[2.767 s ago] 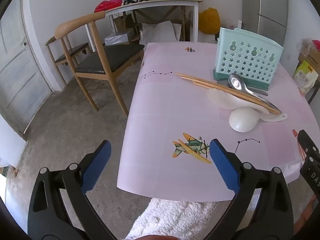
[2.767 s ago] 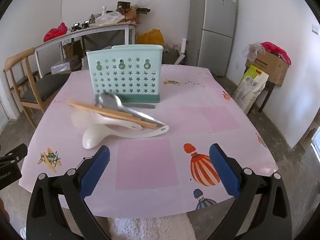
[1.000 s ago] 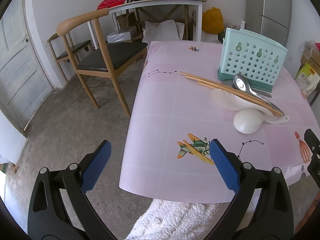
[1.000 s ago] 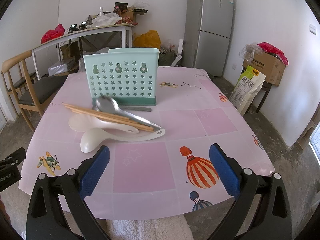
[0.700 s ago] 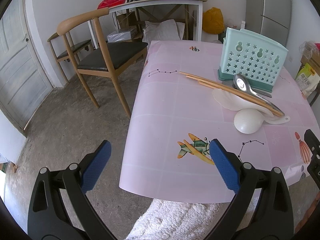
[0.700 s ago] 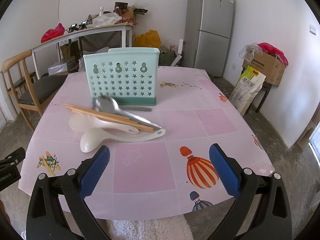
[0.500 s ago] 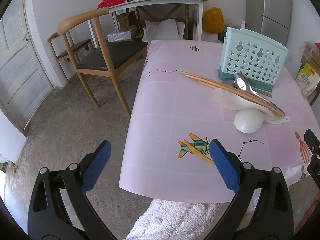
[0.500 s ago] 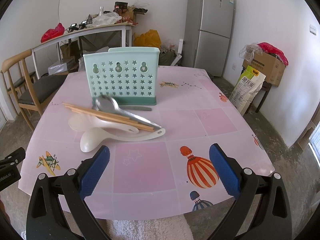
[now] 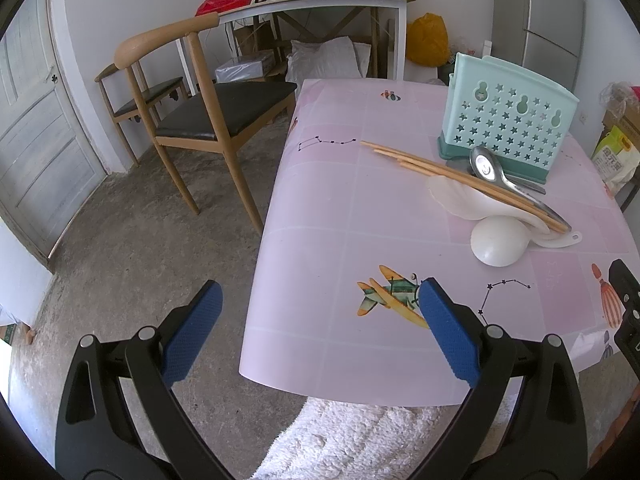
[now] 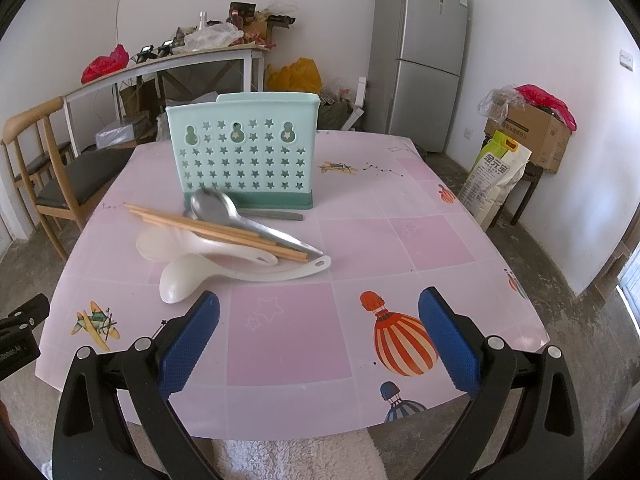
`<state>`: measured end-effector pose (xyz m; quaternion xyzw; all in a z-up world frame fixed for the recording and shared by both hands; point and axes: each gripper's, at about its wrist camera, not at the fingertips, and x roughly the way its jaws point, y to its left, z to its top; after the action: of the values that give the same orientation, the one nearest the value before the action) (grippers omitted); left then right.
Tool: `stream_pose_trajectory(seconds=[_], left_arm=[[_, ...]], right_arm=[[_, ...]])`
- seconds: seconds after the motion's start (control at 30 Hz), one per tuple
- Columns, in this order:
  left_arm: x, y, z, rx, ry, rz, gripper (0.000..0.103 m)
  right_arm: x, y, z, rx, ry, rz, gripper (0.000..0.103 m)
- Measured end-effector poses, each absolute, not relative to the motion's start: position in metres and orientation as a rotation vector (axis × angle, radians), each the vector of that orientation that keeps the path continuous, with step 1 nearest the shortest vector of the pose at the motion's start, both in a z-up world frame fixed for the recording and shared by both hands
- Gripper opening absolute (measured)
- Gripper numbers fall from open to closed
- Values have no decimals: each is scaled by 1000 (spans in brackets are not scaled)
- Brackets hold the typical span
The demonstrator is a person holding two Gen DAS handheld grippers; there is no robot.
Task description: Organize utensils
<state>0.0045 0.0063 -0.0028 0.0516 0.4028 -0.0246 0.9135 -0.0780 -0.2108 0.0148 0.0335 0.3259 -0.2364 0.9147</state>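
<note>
Right wrist view: wooden chopsticks [image 10: 216,229], a metal spoon [image 10: 244,218] and two white plastic spoons [image 10: 224,264] lie piled together just in front of the mint-green utensil holder [image 10: 244,152] standing upright on the pink table [image 10: 288,320]. Nearer than the pile, the right gripper [image 10: 319,334] and left gripper [image 9: 318,330] hover with jaws spread wide, holding nothing. Behind the holder stands a grey fridge [image 10: 420,56].

Inside of the mint utensil holder [image 10: 243,152] is not seen from either view. Upper white spoon [image 10: 192,246] is partly covered by chopsticks [image 10: 216,229] and metal spoon [image 10: 240,220]. Fridge [image 9: 554,20] is cut off by the left-wrist frame edge.
</note>
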Motion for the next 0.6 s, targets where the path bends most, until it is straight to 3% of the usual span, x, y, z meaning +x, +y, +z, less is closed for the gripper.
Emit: stream_pose_trajectory(seconds=[0.6], left_arm=[[32, 3, -4, 127, 849, -65, 95]], right_arm=[[-50, -231, 9, 71, 697, -512, 97]])
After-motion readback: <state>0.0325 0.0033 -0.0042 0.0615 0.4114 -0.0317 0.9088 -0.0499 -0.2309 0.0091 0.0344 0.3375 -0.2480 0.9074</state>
